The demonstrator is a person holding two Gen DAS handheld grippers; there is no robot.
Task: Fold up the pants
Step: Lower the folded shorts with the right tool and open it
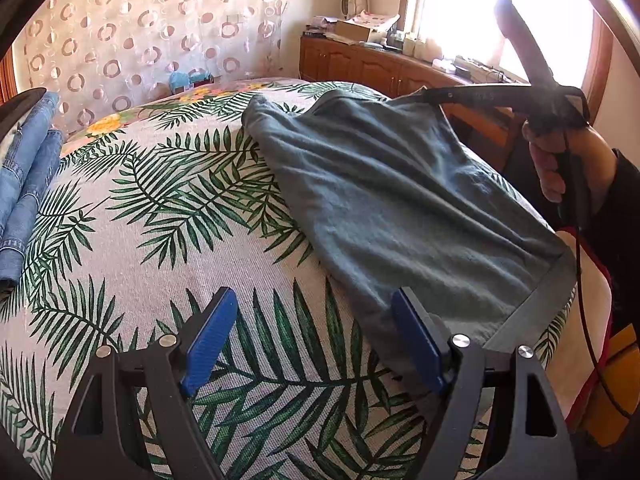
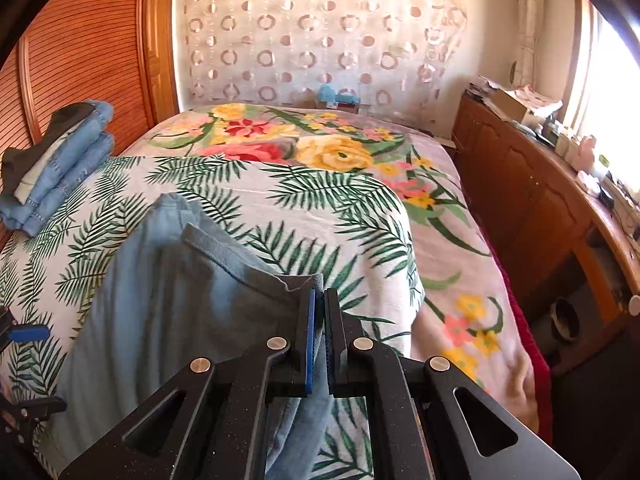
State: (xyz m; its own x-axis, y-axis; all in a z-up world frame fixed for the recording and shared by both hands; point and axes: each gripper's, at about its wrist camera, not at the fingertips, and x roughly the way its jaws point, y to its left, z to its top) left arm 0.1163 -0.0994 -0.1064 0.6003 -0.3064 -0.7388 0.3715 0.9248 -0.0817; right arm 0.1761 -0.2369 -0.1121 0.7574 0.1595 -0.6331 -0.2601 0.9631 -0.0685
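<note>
Pants [image 1: 392, 208] made of soft grey-blue fleece lie on the bed [image 1: 168, 200], on the cover with green leaves, over toward the window side. We think they are light and floppy. They bend and wrinkle wherever we pull, and they will droop if we lift them high. They do not look slippery, so a pinch at an edge should hold.

Our right gripper [image 2: 320, 300] is pinched tight on one corner of the cloth and lifts that corner off the bed. Our left gripper [image 1: 320, 328] has its blue fingers [image 1: 212, 328] wide apart and holds nothing. One finger sits right by the flat band at the near edge of the pants.

We think that band is a good place to grab next, at the corner, because it looks thicker than the rest.

The long way of the pants runs from the band near us, up and away toward the far side of the bed.

A stack of folded jeans [image 2: 60, 160] sits by the wooden wall.
</note>
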